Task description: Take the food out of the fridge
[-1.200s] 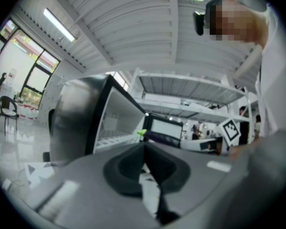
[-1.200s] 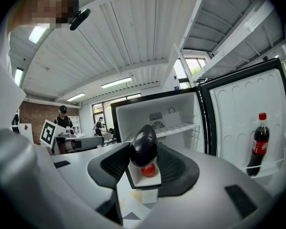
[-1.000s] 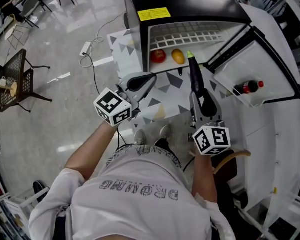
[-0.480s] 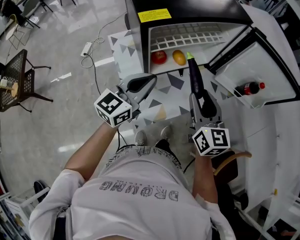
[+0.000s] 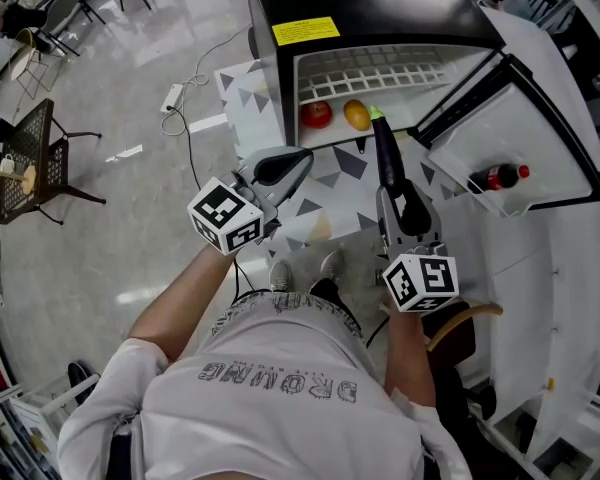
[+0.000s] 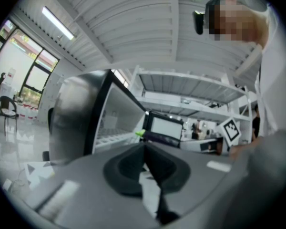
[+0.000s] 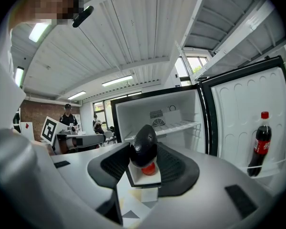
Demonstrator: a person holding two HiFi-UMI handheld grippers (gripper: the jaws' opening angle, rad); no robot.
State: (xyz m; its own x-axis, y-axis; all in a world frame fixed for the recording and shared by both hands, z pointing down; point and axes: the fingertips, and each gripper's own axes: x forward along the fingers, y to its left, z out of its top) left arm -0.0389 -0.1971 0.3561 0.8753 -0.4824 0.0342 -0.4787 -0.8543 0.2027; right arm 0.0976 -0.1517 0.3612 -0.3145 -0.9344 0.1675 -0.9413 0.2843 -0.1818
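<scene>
A dark purple eggplant [image 5: 384,153] with a green stem points at the open fridge [image 5: 370,68], and my right gripper [image 5: 393,190] is shut on its rear end. In the right gripper view the eggplant [image 7: 144,148] fills the jaws of that gripper [image 7: 143,170]. A red fruit [image 5: 316,113] and an orange fruit [image 5: 356,115] lie on the fridge's lower shelf. My left gripper [image 5: 298,160] hangs shut and empty left of the eggplant, short of the fridge. In the left gripper view, past the tips of the left gripper [image 6: 144,149], the eggplant's green tip [image 6: 139,133] shows.
The fridge door [image 5: 525,138] stands swung open to the right, with a cola bottle [image 5: 495,175] in its rack, also seen as the bottle [image 7: 262,141]. A patterned mat [image 5: 325,193] lies on the floor before the fridge. A chair [image 5: 35,158] and a power strip [image 5: 170,96] are to the left.
My right gripper and the eggplant have edged a little to the left. The left gripper has stayed where it was.
</scene>
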